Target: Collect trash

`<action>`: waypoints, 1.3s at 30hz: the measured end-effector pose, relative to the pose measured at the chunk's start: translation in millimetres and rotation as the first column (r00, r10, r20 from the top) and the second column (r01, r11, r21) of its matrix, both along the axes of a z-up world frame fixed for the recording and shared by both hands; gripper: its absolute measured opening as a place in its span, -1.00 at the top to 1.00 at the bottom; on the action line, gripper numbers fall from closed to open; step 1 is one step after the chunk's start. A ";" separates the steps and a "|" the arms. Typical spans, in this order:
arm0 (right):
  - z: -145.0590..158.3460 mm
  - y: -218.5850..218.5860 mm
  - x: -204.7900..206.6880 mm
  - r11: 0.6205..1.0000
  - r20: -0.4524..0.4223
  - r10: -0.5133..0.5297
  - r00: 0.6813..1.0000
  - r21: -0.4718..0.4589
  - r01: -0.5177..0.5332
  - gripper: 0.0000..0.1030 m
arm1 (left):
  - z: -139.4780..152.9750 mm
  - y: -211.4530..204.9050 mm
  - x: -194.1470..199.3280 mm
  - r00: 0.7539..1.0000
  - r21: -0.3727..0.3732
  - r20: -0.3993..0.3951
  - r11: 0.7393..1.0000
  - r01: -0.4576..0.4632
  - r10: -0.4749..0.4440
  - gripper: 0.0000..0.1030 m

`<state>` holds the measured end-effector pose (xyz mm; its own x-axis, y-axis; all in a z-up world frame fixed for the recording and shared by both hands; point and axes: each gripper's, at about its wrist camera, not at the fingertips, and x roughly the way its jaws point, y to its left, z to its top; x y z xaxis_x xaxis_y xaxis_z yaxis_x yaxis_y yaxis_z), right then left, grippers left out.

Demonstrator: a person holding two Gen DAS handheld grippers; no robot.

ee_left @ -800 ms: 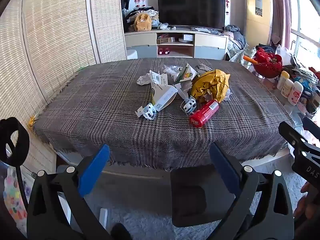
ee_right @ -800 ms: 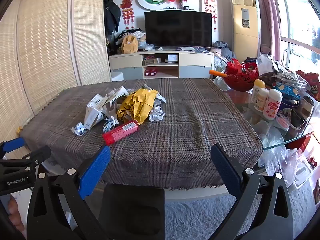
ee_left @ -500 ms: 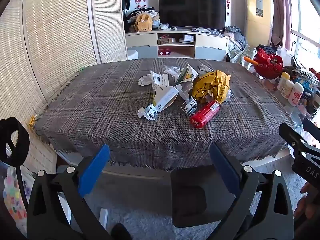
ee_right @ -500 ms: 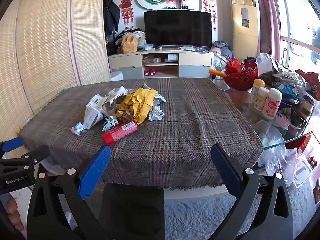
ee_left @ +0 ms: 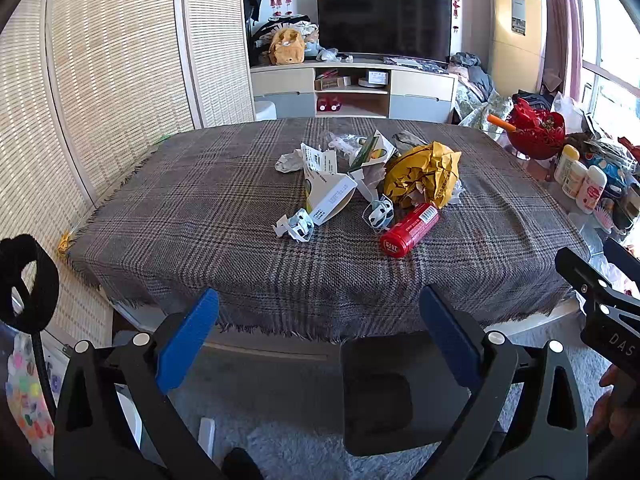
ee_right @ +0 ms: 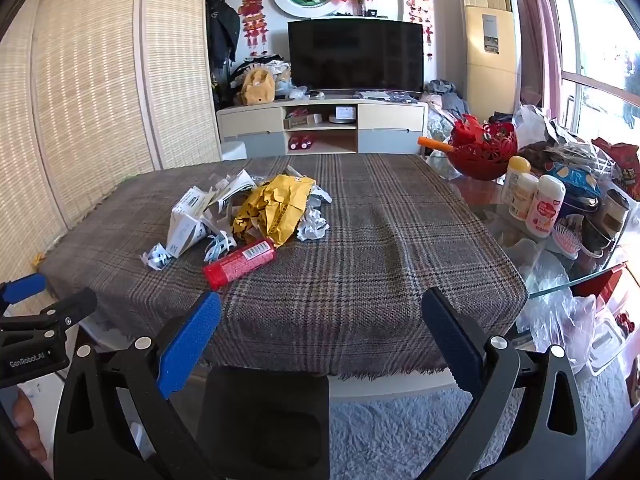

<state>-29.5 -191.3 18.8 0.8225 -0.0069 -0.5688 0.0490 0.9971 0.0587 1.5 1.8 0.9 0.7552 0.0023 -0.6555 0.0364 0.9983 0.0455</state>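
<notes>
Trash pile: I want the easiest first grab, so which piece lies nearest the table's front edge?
The red tube, lying on its side in front of the yellow bag and white carton, closest to the edge.

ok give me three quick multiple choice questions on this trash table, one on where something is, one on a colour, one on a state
1. Where does the red can lie relative to the crumpled yellow paper?
A. nearer the camera, on the cloth
B. behind it, toward the TV
C. on the floor

2. What colour are the gripper finger pads?
A. green
B. blue
C. orange

3. What state are the left gripper and right gripper in?
A. both shut on trash
B. one holds the can
C. both open, holding nothing

Answers: 1 A, the can lies on its side at the pile's near edge. 2 B, the pads show blue in both views. 3 C, a wide gap separates each pair of fingers, short of the table.
</notes>
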 end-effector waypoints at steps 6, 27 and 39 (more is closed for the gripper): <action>-6.4 -0.5 0.3 1.000 -0.004 0.000 1.000 0.002 0.000 -0.94 | 0.4 -0.6 -0.5 1.000 -0.001 0.002 1.000 0.000 0.000 -0.84; -5.4 -2.6 1.7 1.000 -0.016 -0.001 1.000 0.013 0.001 -0.94 | 0.3 0.3 -1.3 1.000 -0.002 0.003 1.000 -0.003 0.003 -0.84; -6.4 -2.8 1.5 1.000 -0.016 -0.003 1.000 0.014 0.004 -0.94 | -2.7 2.5 -0.5 1.000 -0.005 -0.006 1.000 -0.007 0.007 -0.84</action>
